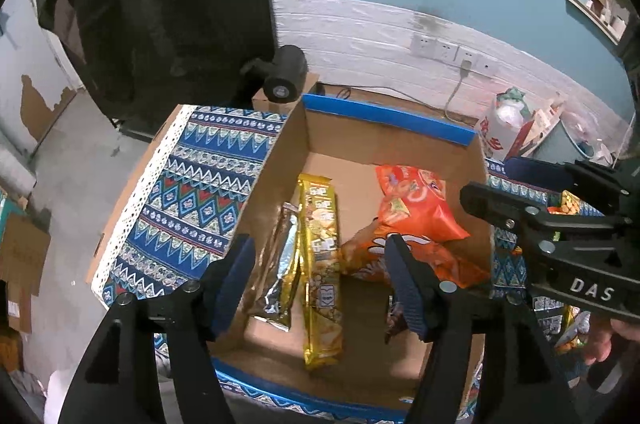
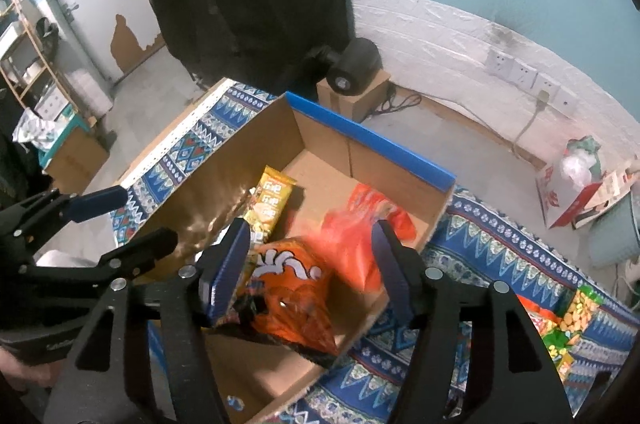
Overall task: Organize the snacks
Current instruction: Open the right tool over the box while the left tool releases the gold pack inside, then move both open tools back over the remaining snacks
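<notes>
A cardboard box point(image 1: 280, 151) with blue-taped rims stands on a patterned blue cloth. Inside lie a long yellow cracker pack point(image 1: 322, 264), a silver foil pack point(image 1: 280, 264), a red-orange snack bag point(image 1: 416, 203) and an orange chip bag point(image 1: 452, 264). My left gripper point(image 1: 320, 280) is open and empty above the box's near end. My right gripper point(image 2: 310, 264) is open over the box, its fingers either side of the orange chip bag point(image 2: 292, 288) and the red-orange bag point(image 2: 356, 236), which looks blurred. The yellow pack point(image 2: 270, 201) lies behind.
More snack packs point(image 2: 576, 316) lie on the patterned cloth point(image 2: 500, 248) right of the box. A black camera on a small carton point(image 2: 354, 79) stands behind the box. A red-and-white box point(image 2: 568, 191) sits by the white wall with sockets.
</notes>
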Tool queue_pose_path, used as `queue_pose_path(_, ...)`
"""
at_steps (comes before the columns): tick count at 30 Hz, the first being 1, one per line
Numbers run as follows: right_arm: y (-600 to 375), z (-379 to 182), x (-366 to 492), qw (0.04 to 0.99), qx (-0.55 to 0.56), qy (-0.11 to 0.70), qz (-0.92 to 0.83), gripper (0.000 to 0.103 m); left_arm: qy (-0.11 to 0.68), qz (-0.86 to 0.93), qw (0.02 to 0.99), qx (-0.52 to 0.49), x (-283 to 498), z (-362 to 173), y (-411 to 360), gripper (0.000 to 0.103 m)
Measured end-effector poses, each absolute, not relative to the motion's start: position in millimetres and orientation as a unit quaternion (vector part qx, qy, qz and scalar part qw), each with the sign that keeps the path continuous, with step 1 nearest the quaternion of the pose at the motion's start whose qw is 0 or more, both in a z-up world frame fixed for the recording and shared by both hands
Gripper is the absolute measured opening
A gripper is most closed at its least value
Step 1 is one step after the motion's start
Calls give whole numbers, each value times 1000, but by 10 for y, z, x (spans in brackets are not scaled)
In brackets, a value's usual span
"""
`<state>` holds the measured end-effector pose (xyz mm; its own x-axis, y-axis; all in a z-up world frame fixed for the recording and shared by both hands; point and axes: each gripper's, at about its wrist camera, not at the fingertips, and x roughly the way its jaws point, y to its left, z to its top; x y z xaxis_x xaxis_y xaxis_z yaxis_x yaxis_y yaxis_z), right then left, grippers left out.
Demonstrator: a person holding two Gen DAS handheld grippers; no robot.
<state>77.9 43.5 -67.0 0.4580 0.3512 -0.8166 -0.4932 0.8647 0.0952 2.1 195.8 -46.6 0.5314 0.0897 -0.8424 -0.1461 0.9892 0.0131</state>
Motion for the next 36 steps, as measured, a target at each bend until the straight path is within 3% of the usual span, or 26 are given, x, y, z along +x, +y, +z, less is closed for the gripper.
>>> queue_pose_path(5,267,-605,684,853,-83,456,239,70,483,39,874,-34,23,-443,1791,69)
queue_pose_path(36,-1564,-392,-101,874,-49,469,118,74,502,-128,853,62,-128,-483,87,70)
